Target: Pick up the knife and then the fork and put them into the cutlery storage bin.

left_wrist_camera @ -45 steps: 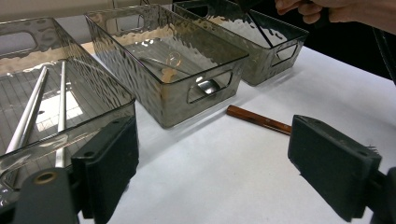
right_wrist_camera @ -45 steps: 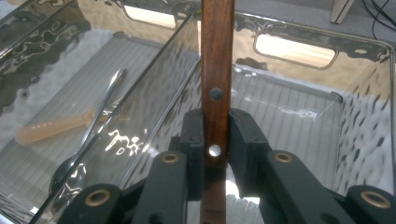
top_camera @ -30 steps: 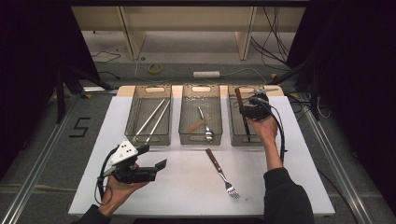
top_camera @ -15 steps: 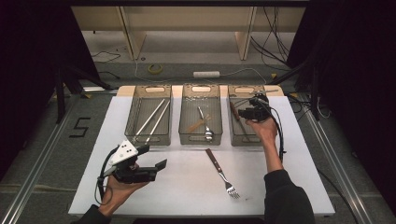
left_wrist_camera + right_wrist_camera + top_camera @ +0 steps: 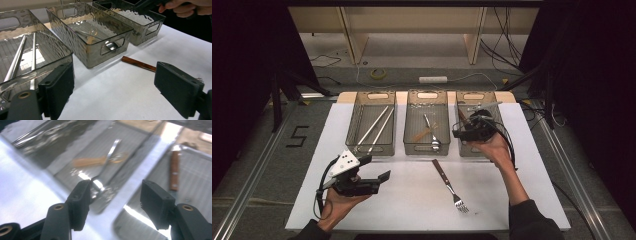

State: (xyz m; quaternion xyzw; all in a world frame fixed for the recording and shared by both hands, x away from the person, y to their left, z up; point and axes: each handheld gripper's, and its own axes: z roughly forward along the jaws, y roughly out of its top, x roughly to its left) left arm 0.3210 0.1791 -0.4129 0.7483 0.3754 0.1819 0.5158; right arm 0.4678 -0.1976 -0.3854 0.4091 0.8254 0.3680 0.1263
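Two grippers are working over a white sheet (image 5: 412,200) that is covering the table. Nearest the person, the left gripper (image 5: 384,176) is resting low in an upturned hand at the near left, its jaws standing wide apart and holding nothing. Just past it, right of centre, a fork (image 5: 448,186) is lying loose on the sheet, brown handle pointing far, tines pointing near. This looks like the one piece not yet sorted.

Farther on, three clear bins are sitting side by side. The left bin (image 5: 353,120) is holding two long metal rods, the middle bin (image 5: 427,148) a spoon and a wooden-handled piece. The right gripper (image 5: 456,132) is hovering over the near end of the right bin (image 5: 501,112), jaws spread open and empty; its own view is showing a brown-handled utensil (image 5: 174,170) lying in that bin.

Judging from this, the fork is probably next. Gripping it across the handle should be working better than at the thin tines, with the jaws coming down square to the flat sheet so it is not sliding away.

Beyond the table, cables, a roll of tape (image 5: 378,73) and a white power strip (image 5: 432,79) are lying on a grey floor between dark curtains.
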